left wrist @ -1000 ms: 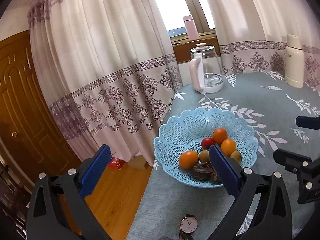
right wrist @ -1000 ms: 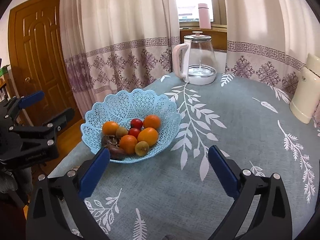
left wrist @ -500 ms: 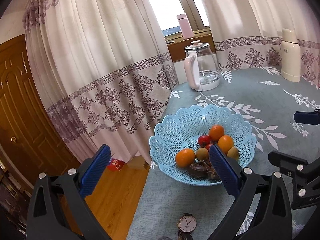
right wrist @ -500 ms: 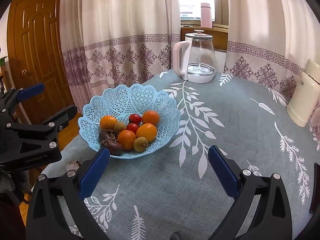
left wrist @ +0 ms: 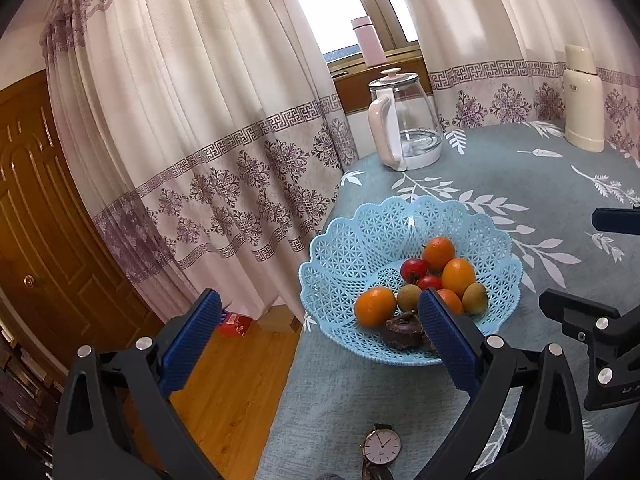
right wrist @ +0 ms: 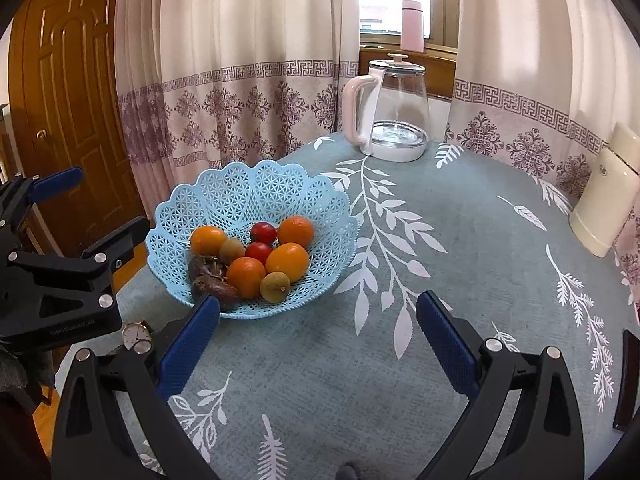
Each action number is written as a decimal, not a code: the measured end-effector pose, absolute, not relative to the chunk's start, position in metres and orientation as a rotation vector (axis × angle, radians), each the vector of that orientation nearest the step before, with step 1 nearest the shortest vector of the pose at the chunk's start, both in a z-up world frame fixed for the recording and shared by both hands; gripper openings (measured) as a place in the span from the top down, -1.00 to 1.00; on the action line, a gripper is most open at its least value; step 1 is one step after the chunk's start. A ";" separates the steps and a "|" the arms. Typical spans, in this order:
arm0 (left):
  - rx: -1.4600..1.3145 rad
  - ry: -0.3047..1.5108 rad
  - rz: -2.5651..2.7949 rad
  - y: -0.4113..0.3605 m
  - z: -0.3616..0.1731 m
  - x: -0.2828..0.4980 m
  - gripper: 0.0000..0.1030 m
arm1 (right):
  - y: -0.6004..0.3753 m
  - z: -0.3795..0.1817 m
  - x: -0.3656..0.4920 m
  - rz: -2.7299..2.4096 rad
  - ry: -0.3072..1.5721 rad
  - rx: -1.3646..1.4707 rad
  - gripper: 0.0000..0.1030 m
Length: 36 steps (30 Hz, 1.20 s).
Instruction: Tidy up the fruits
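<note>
Hovering empty, the left gripper (left wrist: 320, 320) and the right gripper (right wrist: 318, 320) both spread their fingers wide; the blue basket (right wrist: 240, 188) of fruits (right wrist: 286, 260) sits just ahead of the right gripper's left finger (right wrist: 188, 344).

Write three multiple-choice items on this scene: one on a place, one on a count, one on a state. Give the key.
1. The round-faced wristwatch lies:
A. in the basket
B. on the tablecloth near the basket
C. on the windowsill

2. Small red fruits in the light blue lattice plastic basket:
A. two
B. four
C. none

3. The right tongs are:
A. shut on an orange
B. shut, empty
C. open, empty

Key: 1 B, it rests on cloth outside the rim. 2 A, two sit among the oranges. 3 C, the pads stand wide apart over bare cloth.
</note>
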State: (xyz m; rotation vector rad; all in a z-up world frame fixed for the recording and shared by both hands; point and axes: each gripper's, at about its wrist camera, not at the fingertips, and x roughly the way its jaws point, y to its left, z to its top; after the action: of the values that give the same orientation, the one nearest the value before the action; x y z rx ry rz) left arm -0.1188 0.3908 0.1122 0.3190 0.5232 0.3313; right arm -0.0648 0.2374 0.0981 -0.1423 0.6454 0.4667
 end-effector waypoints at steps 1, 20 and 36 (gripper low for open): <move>0.319 0.527 0.332 0.392 0.111 -0.118 -0.95 | 0.239 0.098 -0.064 0.466 0.646 -0.147 -0.90; 0.309 0.552 0.348 0.399 0.105 -0.113 -0.95 | 0.260 0.095 -0.066 0.426 0.609 -0.268 -0.90; 0.306 0.567 0.354 0.404 0.100 -0.108 -0.95 | 0.267 0.089 -0.068 0.441 0.614 -0.298 -0.90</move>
State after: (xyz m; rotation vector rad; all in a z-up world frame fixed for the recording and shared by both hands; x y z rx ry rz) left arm -0.1083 0.4035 0.1000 0.3060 0.5669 0.3537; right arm -0.0678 0.2667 0.0890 -0.2985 0.6136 0.4411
